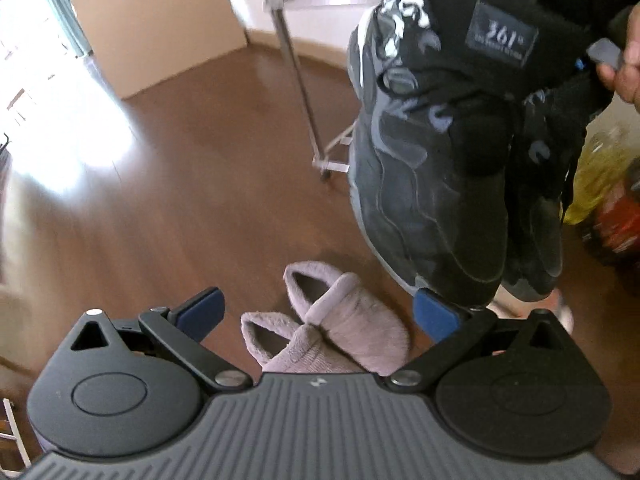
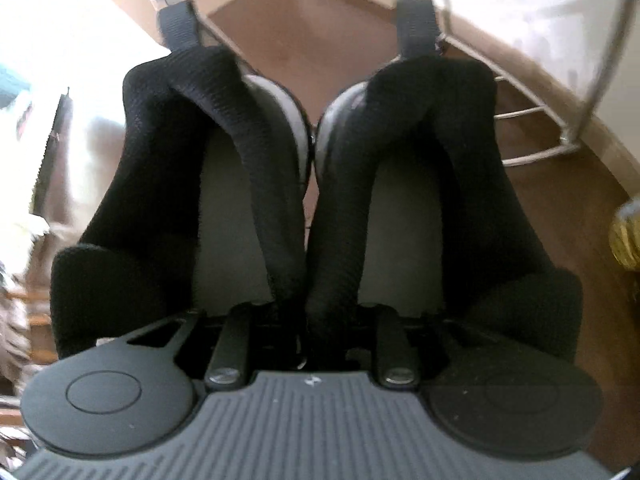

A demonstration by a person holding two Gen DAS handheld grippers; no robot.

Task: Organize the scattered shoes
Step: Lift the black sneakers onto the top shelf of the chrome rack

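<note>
Your right tool (image 2: 306,320) is clenched on the pair of black sneakers (image 2: 304,168), gripping the two inner collar walls pinched together between its fingers. Seen from the right wrist, the two shoes hang side by side, openings toward the camera, heel tabs uppermost in the picture, grey heel pieces touching along the centre line. The pads themselves are hidden by the collars.

From the left wrist, the same pair (image 1: 436,152) hangs clear of the wooden floor (image 1: 180,152) at the upper right, toes pointing down, a tongue label facing the camera. Part of your hand (image 1: 628,68) shows at the right edge beside the shoes.

Your left tool (image 1: 318,314) is released: its blue-padded fingers (image 1: 200,312) stand wide apart with nothing between them. The toe of the nearer sneaker overlaps the right-hand pad in the picture; contact cannot be confirmed.

A pair of grey fleece slippers (image 1: 332,332) lies on the floor below the left tool, side by side and touching, openings facing away from the camera.

Also noted: a metal rack (image 1: 296,72) standing on the floor behind the sneakers, a cardboard box (image 1: 160,28) against the far wall, and yellow and red bags (image 1: 604,188) at the right edge. Both views are motion-blurred.
</note>
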